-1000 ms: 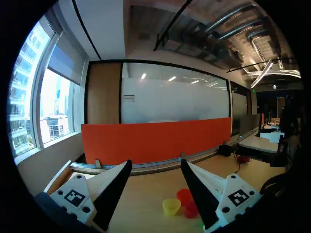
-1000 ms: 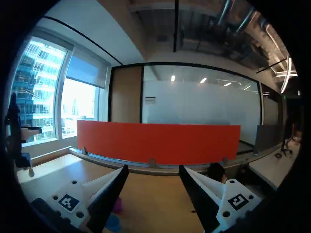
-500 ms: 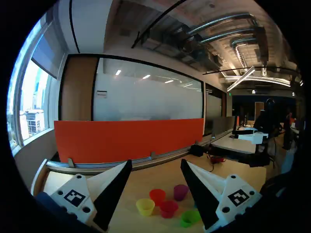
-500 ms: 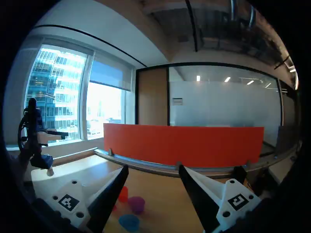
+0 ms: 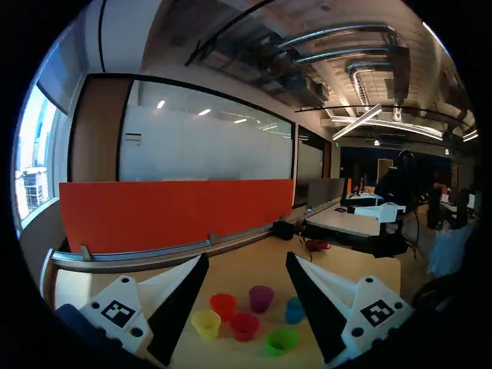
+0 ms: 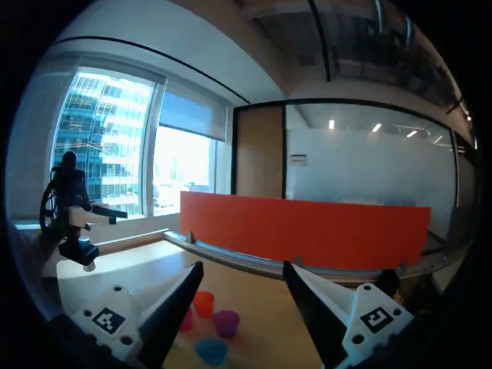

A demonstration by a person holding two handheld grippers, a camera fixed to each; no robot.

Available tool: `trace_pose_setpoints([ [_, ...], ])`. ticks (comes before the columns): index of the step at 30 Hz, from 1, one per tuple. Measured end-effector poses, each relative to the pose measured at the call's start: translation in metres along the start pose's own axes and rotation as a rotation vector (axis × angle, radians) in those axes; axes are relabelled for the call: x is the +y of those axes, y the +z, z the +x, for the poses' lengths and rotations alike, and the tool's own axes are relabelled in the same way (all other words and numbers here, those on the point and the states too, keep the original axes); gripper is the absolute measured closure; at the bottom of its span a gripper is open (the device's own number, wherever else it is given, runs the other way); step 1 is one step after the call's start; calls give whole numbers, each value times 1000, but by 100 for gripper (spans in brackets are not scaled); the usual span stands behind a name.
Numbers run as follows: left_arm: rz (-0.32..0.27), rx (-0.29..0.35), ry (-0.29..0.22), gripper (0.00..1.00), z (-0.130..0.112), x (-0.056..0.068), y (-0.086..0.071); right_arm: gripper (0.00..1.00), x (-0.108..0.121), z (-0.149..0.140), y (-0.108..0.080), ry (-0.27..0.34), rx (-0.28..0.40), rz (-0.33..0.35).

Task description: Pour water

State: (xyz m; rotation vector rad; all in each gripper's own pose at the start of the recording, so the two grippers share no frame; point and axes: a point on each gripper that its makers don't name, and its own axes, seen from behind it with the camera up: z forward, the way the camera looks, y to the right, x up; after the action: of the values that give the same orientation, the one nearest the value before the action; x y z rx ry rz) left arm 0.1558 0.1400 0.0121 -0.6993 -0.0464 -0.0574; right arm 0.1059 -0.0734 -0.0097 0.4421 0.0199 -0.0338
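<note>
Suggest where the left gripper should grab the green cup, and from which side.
I'd take the green cup by its side wall below the rim, coming level from the near side. It stands upright, mouth up, at the front of the cluster; the red cup and blue cup crowd its far side. The left gripper is open.

A light wooden desk (image 5: pixel 258 267) carries six coloured cups (image 5: pixel 245 325), upright, close together

Six plastic cups (image 5: pixel 244 325) crowd the lower centre — bare desk (image 5: pixel 258 264) lies open above them, until the orange partition (image 5: pixel 172 212)
</note>
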Motion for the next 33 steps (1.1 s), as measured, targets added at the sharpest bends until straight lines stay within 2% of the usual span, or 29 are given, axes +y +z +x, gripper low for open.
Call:
trace_pose_setpoints([
  [6,-45,-7,14,7,-6,8,-1,0,-11,-2,3,-9,-21,51],
  [17,-83,-42,29,7,-23,20,2,0,-23,-20,7,-36,-87,108],
  [33,-127,-117,60,7,-81,30,10,0,-24,-75,13,-60,-199,137],
])
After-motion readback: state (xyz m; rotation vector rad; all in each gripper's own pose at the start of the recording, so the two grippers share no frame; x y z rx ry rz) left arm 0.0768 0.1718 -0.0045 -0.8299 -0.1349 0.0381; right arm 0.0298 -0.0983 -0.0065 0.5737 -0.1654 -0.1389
